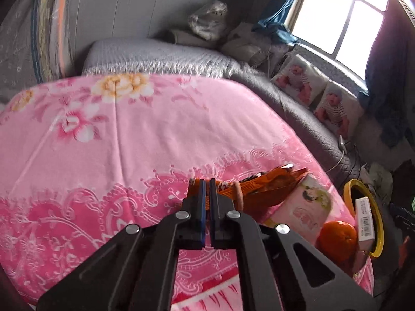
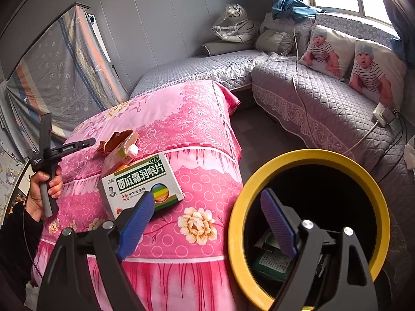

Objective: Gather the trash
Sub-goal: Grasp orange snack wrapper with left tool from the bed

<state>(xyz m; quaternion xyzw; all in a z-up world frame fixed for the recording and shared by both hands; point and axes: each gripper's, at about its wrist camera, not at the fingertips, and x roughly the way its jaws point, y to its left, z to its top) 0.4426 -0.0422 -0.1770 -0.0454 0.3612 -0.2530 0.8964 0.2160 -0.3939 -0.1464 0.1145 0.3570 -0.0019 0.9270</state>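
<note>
Fingers of the left gripper (image 1: 206,185) stand nearly closed, the blue pads parallel with only a thin slit between them and nothing visibly clamped; their tips sit just short of the torn orange wrapper (image 1: 262,184), which lies on the pink floral cloth (image 1: 129,134), so this looks like the approach to a pinch on that wrapper. Fingers of the right gripper (image 2: 207,223) are spread wide and hold nothing, one pad before the white and green medicine box (image 2: 141,184), the other over the mouth of the yellow-rimmed bin (image 2: 237,223); the wide gap suits either a fresh release or a broad box. Trash is in two places: boxes and paper already lie in the bin's dark interior, while the wrapper, a small carton (image 2: 122,155) and the medicine box remain clustered near the cloth's edge closest to the bin. An orange (image 1: 337,241) rests beside them in the left view. The bin stands just off that edge, presumably so each item needs only a short carry. Beyond lie a grey quilted sofa (image 2: 311,98) and baby-print cushions (image 2: 326,51).
</note>
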